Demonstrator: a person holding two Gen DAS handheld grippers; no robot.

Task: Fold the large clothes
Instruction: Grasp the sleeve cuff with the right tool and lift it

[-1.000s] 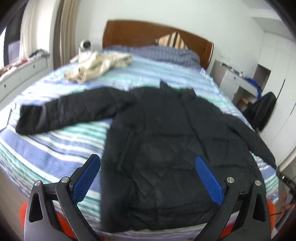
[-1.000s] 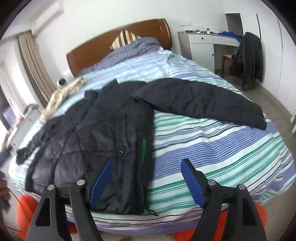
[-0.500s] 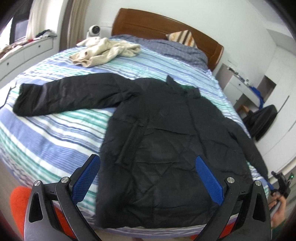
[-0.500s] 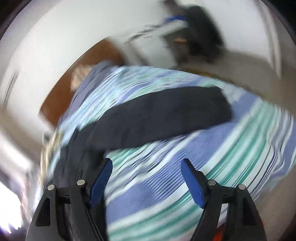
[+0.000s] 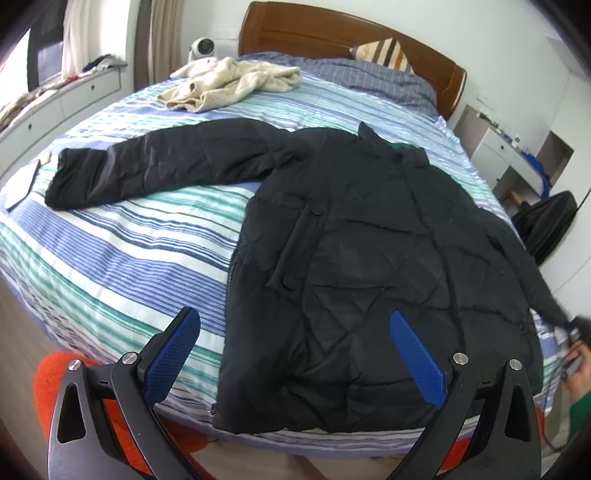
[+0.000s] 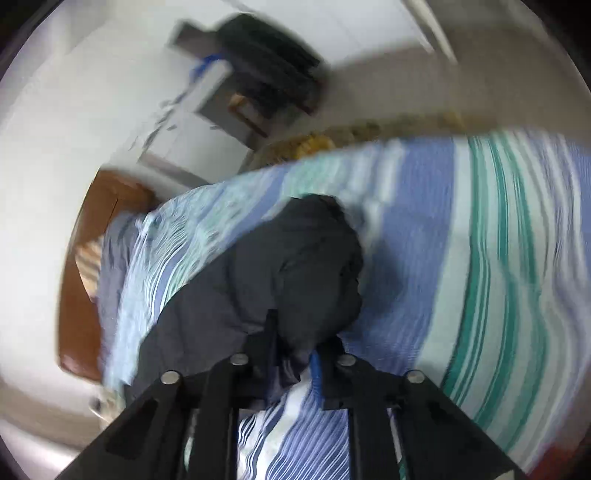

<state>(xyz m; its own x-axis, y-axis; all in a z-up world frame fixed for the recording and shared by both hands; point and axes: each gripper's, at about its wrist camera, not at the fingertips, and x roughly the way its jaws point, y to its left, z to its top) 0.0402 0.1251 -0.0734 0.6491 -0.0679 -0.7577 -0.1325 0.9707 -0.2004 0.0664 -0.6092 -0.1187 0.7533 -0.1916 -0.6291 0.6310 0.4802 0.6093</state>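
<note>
A black quilted jacket (image 5: 369,258) lies spread flat on the striped bed (image 5: 129,251), its left sleeve (image 5: 155,166) stretched out to the left. My left gripper (image 5: 295,354) is open and empty, held above the jacket's hem at the bed's near edge. My right gripper (image 6: 295,354) is shut on the jacket's right sleeve (image 6: 295,266) near the cuff, above the striped sheet (image 6: 480,277). In the left wrist view that sleeve end (image 5: 554,310) runs off to the far right, where the right gripper shows only as a blur.
A cream garment (image 5: 229,85) lies crumpled near the wooden headboard (image 5: 351,33), with a striped pillow (image 5: 384,51) behind. A white desk (image 5: 509,155) and a chair with a dark coat (image 5: 546,225) stand right of the bed. White drawers (image 5: 62,107) line the left wall.
My right gripper swung out to the right sleeve's end and closed on it. My left gripper moved slightly closer over the bed and stayed open.
</note>
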